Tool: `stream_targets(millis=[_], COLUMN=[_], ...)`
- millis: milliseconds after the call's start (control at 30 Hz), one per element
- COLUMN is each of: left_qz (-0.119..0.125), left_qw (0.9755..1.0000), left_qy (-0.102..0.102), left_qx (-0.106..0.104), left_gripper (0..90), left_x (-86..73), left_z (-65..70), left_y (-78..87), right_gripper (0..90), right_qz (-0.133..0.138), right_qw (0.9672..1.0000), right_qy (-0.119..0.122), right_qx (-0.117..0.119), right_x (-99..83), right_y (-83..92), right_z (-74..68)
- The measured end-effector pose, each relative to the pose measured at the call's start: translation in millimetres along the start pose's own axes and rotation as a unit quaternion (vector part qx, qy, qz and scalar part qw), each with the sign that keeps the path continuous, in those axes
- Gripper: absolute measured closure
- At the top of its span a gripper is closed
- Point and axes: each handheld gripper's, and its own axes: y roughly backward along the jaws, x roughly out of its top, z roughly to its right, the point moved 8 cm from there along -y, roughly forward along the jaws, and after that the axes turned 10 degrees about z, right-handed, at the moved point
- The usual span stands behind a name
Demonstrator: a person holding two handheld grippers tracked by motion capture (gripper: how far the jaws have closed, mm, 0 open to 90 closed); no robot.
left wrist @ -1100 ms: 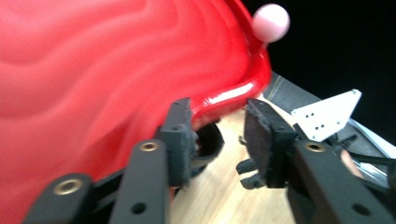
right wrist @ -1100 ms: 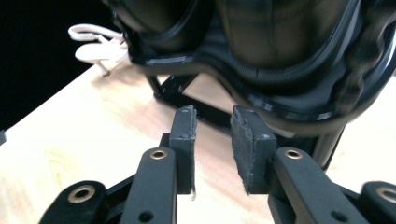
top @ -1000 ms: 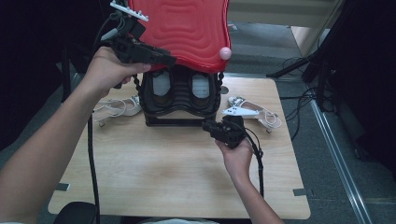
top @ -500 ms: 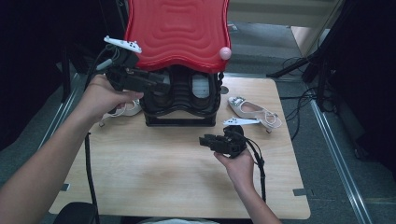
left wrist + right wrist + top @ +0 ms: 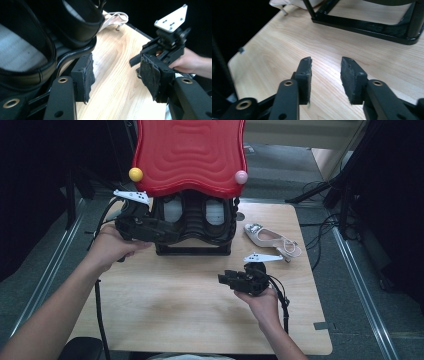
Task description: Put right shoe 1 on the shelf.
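Lowered since a second ago from up against the red wavy panel (image 5: 189, 155) to the left gripper (image 5: 172, 236), now level with the black shoes (image 5: 215, 212) in the black rack (image 5: 192, 251). Drawn back toward the person over the same second: right gripper (image 5: 222, 279), now above bare bench (image 5: 175, 305).

Left gripper jaws apart and just opened wider, with nothing between the pads. In the left gripper view, left pad (image 5: 86, 72) just beside the rack's rail and under the nearer black shoe (image 5: 30, 50); cannot tell whether touching. Right gripper jaws also apart, also just opened wider, with only wood grain between them in the right gripper view.

Judged an early stage: both black shoes seated side by side in the rack, grey insoles facing up, neither gripped. Left to do, by the look of it: closing on a shoe and handling it.

Around: yellow ball (image 5: 135, 174) and pink ball (image 5: 241, 177) at the panel's lower corners. White heeled sandal (image 5: 270, 239) on the bench right of the rack, well apart from both grippers. Cables (image 5: 320, 227) on the floor past the bench's right edge.

In the way: red panel overhanging the shoes, rack rails close around them, so little room for an approach from above.
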Motion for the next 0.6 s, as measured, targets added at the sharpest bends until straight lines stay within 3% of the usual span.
stream_targets(millis=[133,233,267,433,600], left_qz=[-0.007,-0.011,-0.012,-0.014,-0.009], left_qw=[0.9999,0.9999,0.9998,0.9993,0.9995], left_qy=[0.007,0.012,0.016,0.035,0.029], left_qx=[0.0,0.003,0.003,-0.001,0.001], left_gripper=[44.6,44.6,44.6,44.7,45.3], left_x=[-15.4,-28.7,-34.6,-54.2,-69.9], left_z=[-1.3,-3.2,-4.0,-8.4,-10.1], left_y=[-4.8,-8.6,-10.1,-14.9,-17.3], right_gripper=[58.3,55.4,55.7,49.6,50.4], right_qz=[0.019,0.049,0.05,0.005,-0.01], right_qw=[0.9997,0.9968,0.9965,0.9988,0.9992], right_qy=[0.016,0.062,0.065,0.047,0.037], right_qx=[0.006,0.013,0.012,0.006,0.012], right_x=[2.8,6.9,7.4,3.0,-3.6], right_y=[7.2,12.9,14.7,19.8,20.1], right_z=[3.6,6.3,7.5,16.4,23.9])
